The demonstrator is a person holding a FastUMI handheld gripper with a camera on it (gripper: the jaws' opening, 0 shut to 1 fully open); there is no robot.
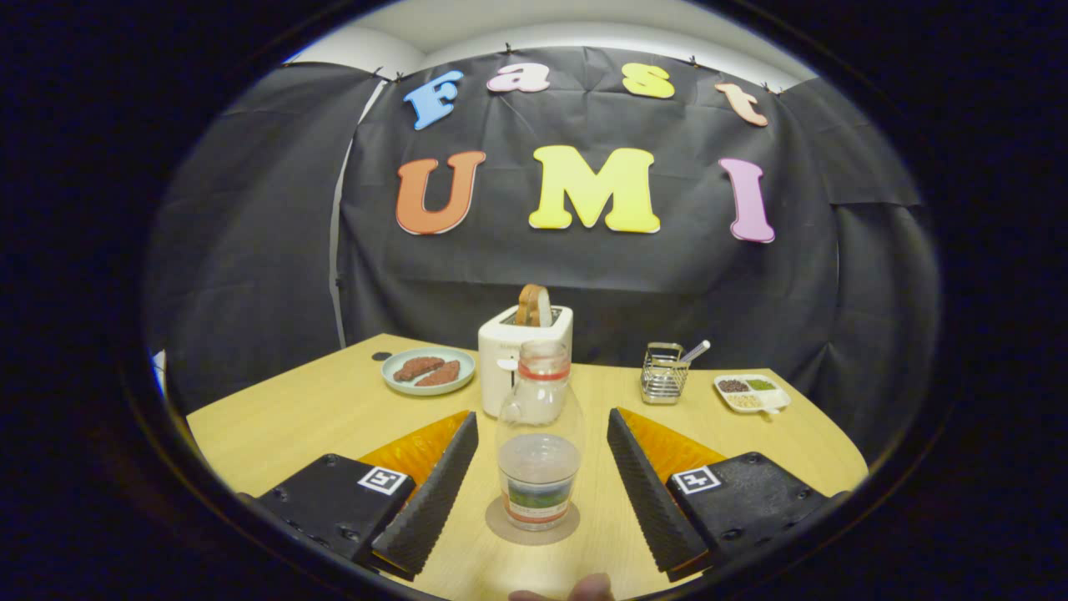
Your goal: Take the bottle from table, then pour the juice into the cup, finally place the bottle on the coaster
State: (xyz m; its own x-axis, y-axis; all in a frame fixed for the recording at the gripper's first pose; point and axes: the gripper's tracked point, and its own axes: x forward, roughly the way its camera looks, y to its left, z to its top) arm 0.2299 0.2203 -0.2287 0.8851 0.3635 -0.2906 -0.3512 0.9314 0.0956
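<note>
Since the bottle [540, 417] stands upright on its coaster [533, 526] near the desk's [334, 409] front edge, w/ no cup seen, task looks done; gripper [542, 488] fingers spread wide either side, holding nothing, clear of it.

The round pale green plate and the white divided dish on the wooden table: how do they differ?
The round pale green plate, beyond the left finger beside the white toaster, is one open surface with two reddish-brown slices. The white divided dish, beyond the right finger near the wire basket, has compartments of small dark, green and pale bits. Both lie flat on the wooden table. The gripper is open, its jaws apart on either side of the clear bottle.
</note>
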